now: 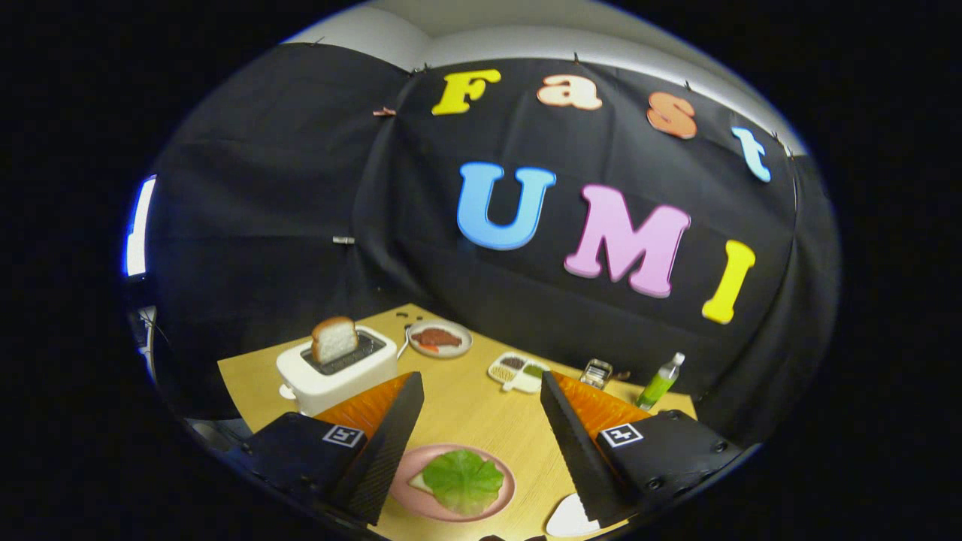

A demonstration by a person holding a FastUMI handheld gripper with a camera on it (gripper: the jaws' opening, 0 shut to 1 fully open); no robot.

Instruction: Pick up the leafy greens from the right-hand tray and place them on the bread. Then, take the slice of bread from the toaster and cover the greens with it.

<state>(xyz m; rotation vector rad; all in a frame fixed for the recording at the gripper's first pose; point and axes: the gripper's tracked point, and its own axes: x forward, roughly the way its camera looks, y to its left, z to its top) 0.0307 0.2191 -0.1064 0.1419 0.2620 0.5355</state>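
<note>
A leafy green lies on a slice of bread on a pink plate, low between my fingers and close under them. My gripper is open and holds nothing, raised above the plate. A white toaster stands beyond the left finger, with a slice of bread sticking upright out of its slot. A white tray peeks out under the right finger.
On the wooden table beyond the fingers stand a grey plate with a reddish piece of food, a white divided dish, a small clear container and a green bottle near the black cloth wall.
</note>
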